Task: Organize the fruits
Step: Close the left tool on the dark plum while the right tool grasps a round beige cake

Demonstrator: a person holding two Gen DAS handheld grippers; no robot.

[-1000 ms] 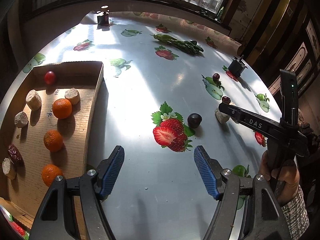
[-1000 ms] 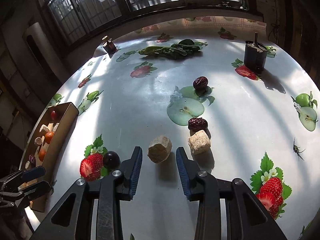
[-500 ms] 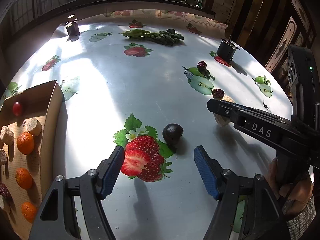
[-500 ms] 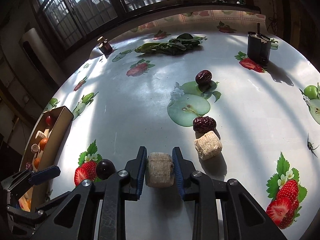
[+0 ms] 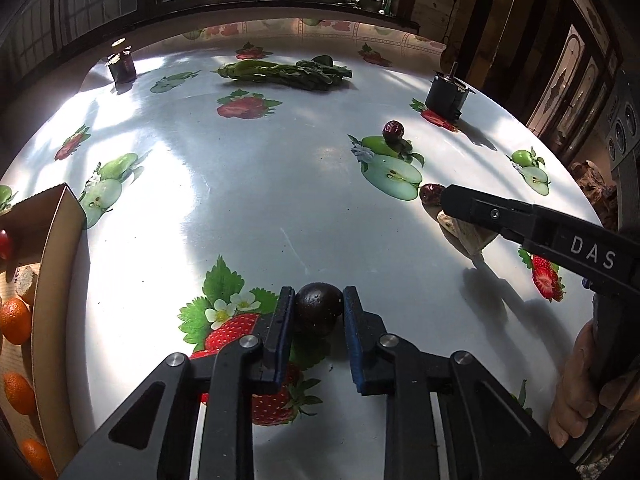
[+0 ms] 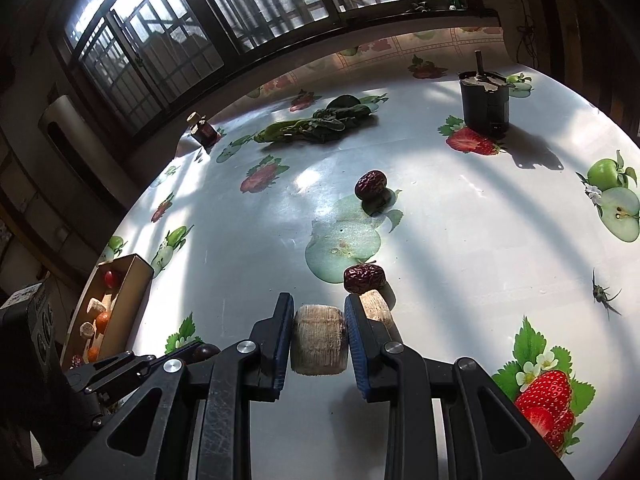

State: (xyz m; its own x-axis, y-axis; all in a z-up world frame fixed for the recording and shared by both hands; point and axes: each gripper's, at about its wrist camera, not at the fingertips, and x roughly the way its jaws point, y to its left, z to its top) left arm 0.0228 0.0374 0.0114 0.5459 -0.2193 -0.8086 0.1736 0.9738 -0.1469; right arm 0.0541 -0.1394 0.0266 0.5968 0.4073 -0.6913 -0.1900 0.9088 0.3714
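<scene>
both grippers are clenched: the left gripper (image 5: 318, 310) grasps a dark round fruit (image 5: 319, 309) on the near tablecloth (image 5: 248, 208), the right gripper (image 6: 318, 334) a tan cylindrical chunk (image 6: 319, 339) beside a red date (image 6: 365, 278).

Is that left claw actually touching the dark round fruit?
Touching. The left wrist view shows the left gripper with both blue pads pressed against the dark fruit, no gap either side.
</scene>
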